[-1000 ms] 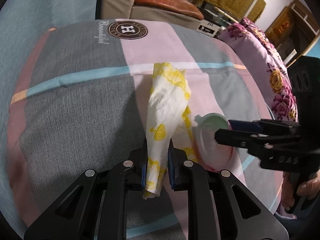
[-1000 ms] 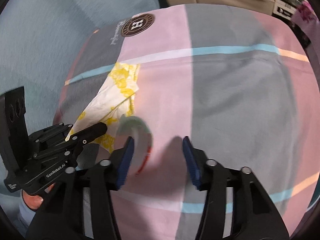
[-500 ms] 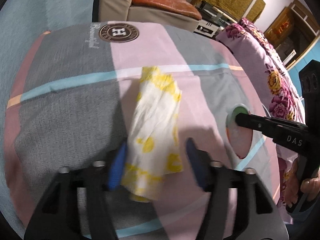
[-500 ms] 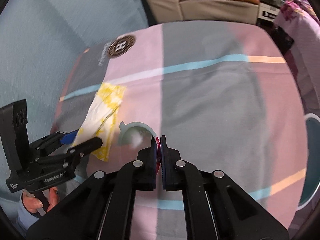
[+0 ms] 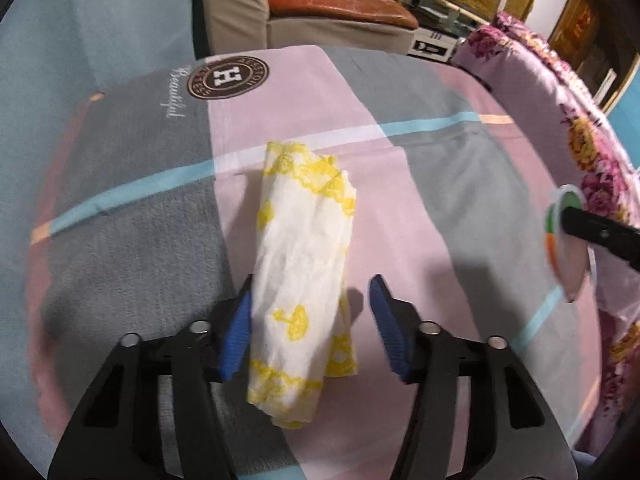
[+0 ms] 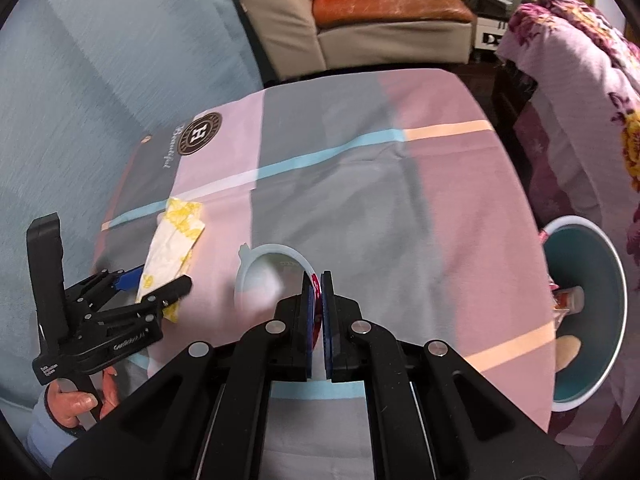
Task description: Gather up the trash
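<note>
Where the views overlap: one tabletop [image 6: 460, 200] under a pink, grey and blue-striped patchwork cloth.
Left gripper [image 5: 310, 322]: jaws wide, blue pads either side of the crumpled white paper napkin with yellow print [image 5: 304, 280]; left pad touching or just beside it, right pad apart.
Napkin: lying lengthwise on the cloth, near end between the pads, far end on the pale stripe.
Right gripper [image 6: 317, 312]: jaws pinched narrow on the rim of a round translucent plastic lid with a red edge [image 6: 272, 276].
Lid: held edge-on, lifted clear of the cloth near the tabletop's right side.
Teal round bin with white rim [image 6: 600, 300]: beside the tabletop's right edge, wrappers inside.
Background: tan armchair with brown leather cushion [image 6: 384, 12].
</note>
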`<move>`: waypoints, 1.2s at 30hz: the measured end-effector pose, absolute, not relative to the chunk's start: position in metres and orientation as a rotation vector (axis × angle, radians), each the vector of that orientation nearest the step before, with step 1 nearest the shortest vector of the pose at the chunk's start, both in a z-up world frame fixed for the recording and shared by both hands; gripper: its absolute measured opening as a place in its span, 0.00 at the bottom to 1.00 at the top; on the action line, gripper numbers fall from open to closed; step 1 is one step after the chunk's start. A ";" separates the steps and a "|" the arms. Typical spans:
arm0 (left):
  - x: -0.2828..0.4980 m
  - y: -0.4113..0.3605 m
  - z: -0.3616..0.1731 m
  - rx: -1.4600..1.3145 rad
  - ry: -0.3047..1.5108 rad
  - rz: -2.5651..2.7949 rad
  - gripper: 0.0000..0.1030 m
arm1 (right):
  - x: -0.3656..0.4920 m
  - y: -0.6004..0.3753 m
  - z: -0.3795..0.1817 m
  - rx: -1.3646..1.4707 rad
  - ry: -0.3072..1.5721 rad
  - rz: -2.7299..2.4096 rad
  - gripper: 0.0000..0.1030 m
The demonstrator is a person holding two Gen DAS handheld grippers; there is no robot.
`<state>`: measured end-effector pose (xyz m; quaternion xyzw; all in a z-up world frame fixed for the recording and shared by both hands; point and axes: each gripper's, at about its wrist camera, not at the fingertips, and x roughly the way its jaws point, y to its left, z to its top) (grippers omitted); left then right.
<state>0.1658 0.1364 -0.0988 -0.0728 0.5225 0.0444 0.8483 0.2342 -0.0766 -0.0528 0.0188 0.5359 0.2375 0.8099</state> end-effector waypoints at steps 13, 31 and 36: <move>0.151 0.121 -0.087 -0.196 1.096 0.168 0.11 | 0.213 -0.127 -0.045 0.103 1.110 0.442 0.04; 0.136 0.002 -0.038 -0.108 1.042 -0.055 0.11 | 0.169 -0.239 -0.014 0.234 0.990 0.320 0.04; 0.141 -0.038 -0.031 -0.070 1.048 -0.118 0.11 | 0.159 -0.285 -0.011 0.272 0.946 0.270 0.04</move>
